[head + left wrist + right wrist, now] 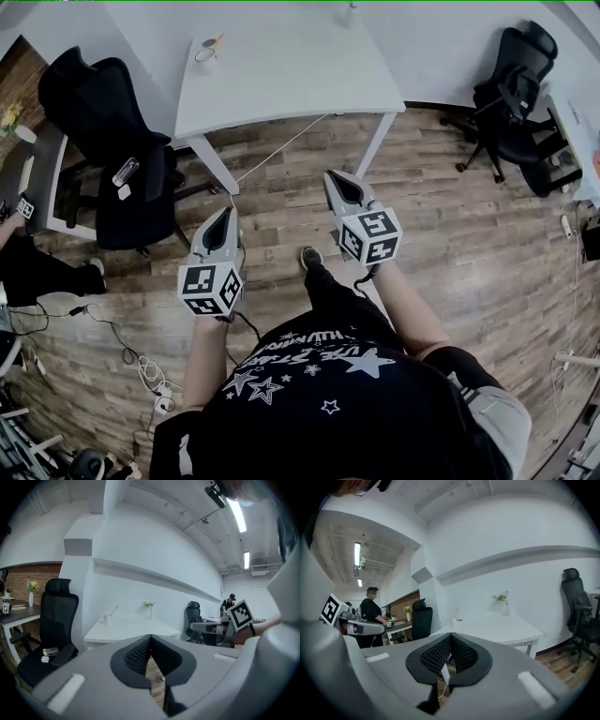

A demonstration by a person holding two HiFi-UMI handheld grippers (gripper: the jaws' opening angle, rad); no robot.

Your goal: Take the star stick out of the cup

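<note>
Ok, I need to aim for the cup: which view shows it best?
The left gripper view: the cup stands side-on on the table, stick leaning out. The head view shows the cup from above, near the table's corner. The right gripper view shows the cup smaller.

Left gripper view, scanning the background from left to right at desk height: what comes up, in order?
Black office chair → white cup with a stick in it → small vase of flowers → second black chair.
</note>
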